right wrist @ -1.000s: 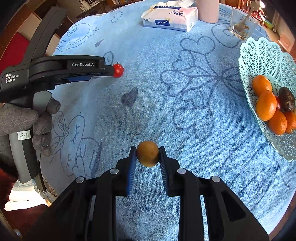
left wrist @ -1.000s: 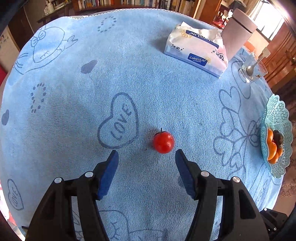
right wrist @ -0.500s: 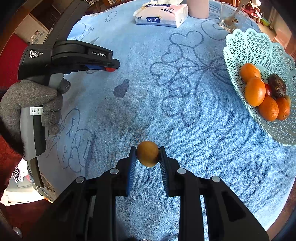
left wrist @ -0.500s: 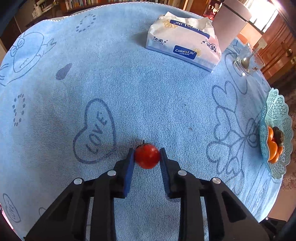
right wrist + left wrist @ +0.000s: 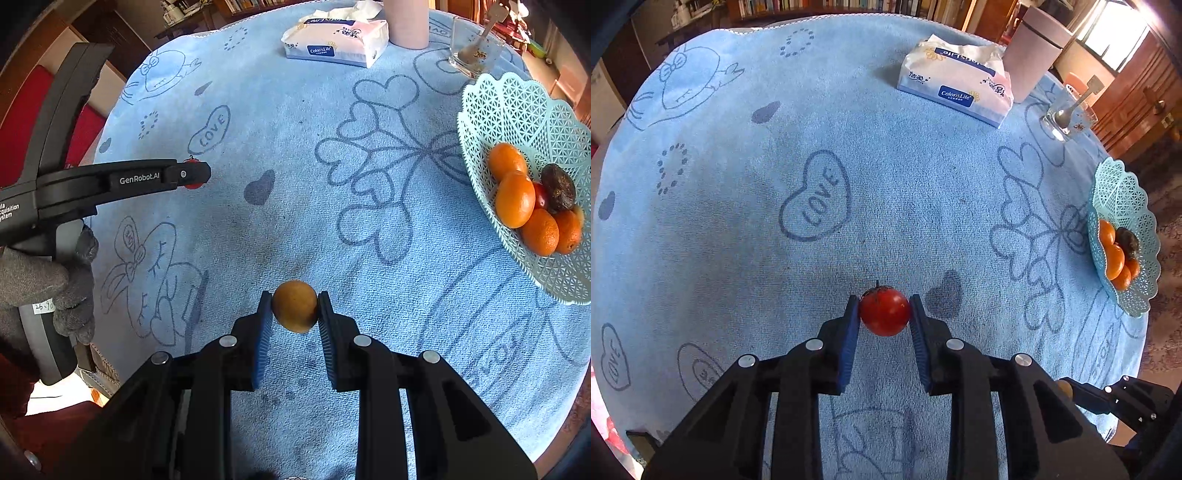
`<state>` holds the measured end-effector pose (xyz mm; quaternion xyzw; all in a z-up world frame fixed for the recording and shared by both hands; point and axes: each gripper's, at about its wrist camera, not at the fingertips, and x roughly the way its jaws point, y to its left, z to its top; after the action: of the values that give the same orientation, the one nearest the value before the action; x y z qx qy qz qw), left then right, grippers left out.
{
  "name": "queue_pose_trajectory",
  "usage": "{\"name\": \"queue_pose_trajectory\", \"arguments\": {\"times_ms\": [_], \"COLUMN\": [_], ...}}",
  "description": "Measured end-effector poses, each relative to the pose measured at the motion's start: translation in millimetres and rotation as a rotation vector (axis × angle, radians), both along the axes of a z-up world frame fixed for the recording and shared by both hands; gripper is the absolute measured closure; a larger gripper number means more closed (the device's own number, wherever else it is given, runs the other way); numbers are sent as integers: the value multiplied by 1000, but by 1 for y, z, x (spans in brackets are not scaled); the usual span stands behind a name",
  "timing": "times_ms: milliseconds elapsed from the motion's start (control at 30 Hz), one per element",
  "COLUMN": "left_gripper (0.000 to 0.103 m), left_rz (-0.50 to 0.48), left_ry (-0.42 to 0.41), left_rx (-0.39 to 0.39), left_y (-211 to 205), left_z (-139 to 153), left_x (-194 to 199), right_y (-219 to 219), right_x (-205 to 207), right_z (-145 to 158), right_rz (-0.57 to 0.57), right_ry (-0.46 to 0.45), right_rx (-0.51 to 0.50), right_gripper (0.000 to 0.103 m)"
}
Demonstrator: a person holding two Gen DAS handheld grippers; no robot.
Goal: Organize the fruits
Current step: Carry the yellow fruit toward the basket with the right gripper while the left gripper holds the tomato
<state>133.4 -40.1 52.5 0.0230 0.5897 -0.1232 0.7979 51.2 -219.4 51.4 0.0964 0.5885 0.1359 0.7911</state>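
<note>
My left gripper (image 5: 884, 314) is shut on a red tomato (image 5: 885, 312) and holds it above the blue cloth. In the right wrist view the left gripper (image 5: 192, 175) shows from the side with the tomato (image 5: 191, 184) mostly hidden. My right gripper (image 5: 294, 312) is shut on a small yellow-brown round fruit (image 5: 294, 311) above the cloth. A mint lattice fruit basket (image 5: 517, 103) at the right holds several oranges (image 5: 515, 199), a dark fruit (image 5: 559, 186) and a red one. It also shows in the left wrist view (image 5: 1115, 195).
A tissue pack (image 5: 955, 88), a pale tall cup (image 5: 1034, 62) and a glass with a spoon (image 5: 1065, 118) stand at the far side of the round table. The blue cloth (image 5: 886, 166) has printed hearts. The table edge runs near the basket.
My left gripper closed on the tomato and lifted it, moving toward the right. My right gripper kept hold of its fruit and shifted closer to the basket.
</note>
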Motion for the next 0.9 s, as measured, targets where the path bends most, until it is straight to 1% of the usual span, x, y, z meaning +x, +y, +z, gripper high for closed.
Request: {"name": "queue_pose_trajectory", "arguments": {"times_ms": [233, 400, 567, 733, 900], "left_gripper": [76, 76, 76, 75, 75], "left_rz": [64, 102, 142, 155, 148], "left_ry": [19, 17, -12, -51, -83], "left_rx": [5, 9, 8, 5, -4], "left_y": [23, 36, 46, 47, 40], "left_z": [3, 9, 23, 40, 53], "left_x": [-41, -63, -77, -87, -95], "right_y": [10, 17, 21, 22, 7], "right_x": [-7, -11, -14, -17, -20], "right_z": [-5, 1, 11, 21, 36], "right_rz": [53, 90, 122, 143, 113], "right_ry": [33, 22, -7, -29, -60], "right_rx": [18, 16, 10, 7, 13], "right_gripper": [78, 78, 78, 78, 78]}}
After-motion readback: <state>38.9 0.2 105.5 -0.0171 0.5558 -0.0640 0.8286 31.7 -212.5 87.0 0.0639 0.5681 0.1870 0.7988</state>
